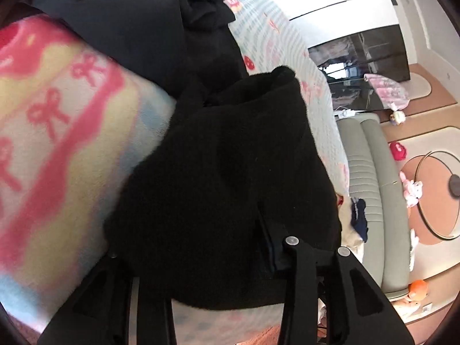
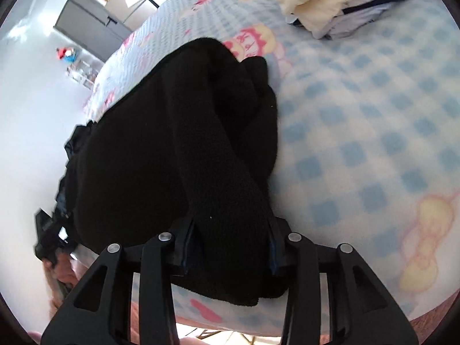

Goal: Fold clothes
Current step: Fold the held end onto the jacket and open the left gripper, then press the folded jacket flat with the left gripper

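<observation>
A black fleece garment (image 2: 201, 149) is lying bunched and partly folded on a bed covered by a blue-checked blanket (image 2: 359, 132) with pink and yellow prints. Its thick folds are running lengthwise, and its near edge is draping toward the bed's edge.

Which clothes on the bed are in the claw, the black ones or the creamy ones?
The fuzzy black garment sits between the right claw fingers. The cream pile lies far off, at the bed's other end, untouched.
</observation>
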